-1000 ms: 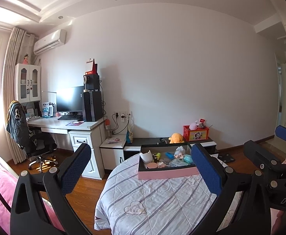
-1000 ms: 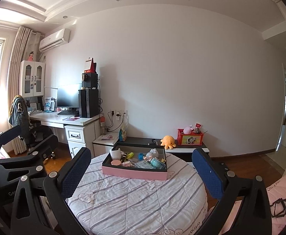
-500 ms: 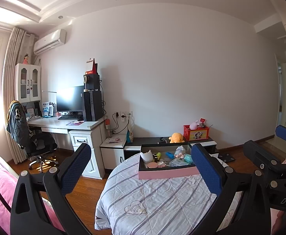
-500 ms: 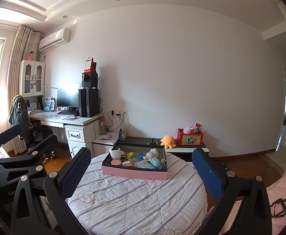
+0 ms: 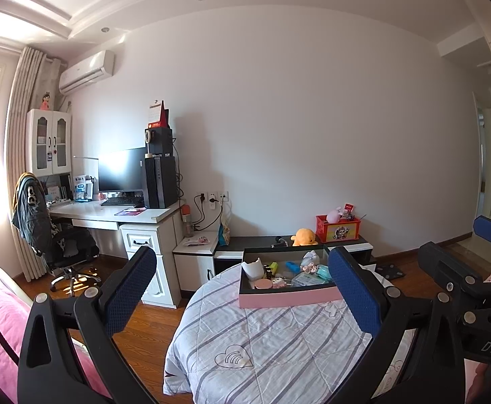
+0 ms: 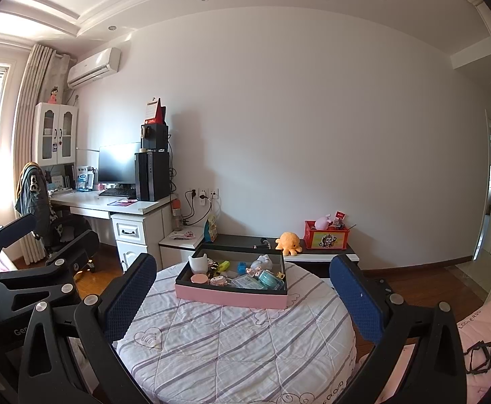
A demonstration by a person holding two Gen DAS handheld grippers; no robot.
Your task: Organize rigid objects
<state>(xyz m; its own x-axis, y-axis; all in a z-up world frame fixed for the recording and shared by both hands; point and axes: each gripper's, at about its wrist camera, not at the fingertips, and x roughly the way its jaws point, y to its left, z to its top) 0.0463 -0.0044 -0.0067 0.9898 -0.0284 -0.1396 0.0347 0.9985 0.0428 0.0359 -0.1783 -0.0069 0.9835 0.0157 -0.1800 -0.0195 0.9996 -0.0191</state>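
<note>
Looking along the left gripper (image 5: 242,289), I see its jaws spread wide with nothing between them, aimed at the pink tray (image 5: 289,298) on the round quilted table (image 5: 245,343); the tray holds a white cup (image 5: 253,268) and a jumble of small items. From the right gripper (image 6: 242,293), also wide and empty, the tray (image 6: 228,298) sits at the table's far side, well apart from the fingers. Nothing has shifted over the last second, both tools holding level, so sorted or unsorted, I cannot tell.
</note>
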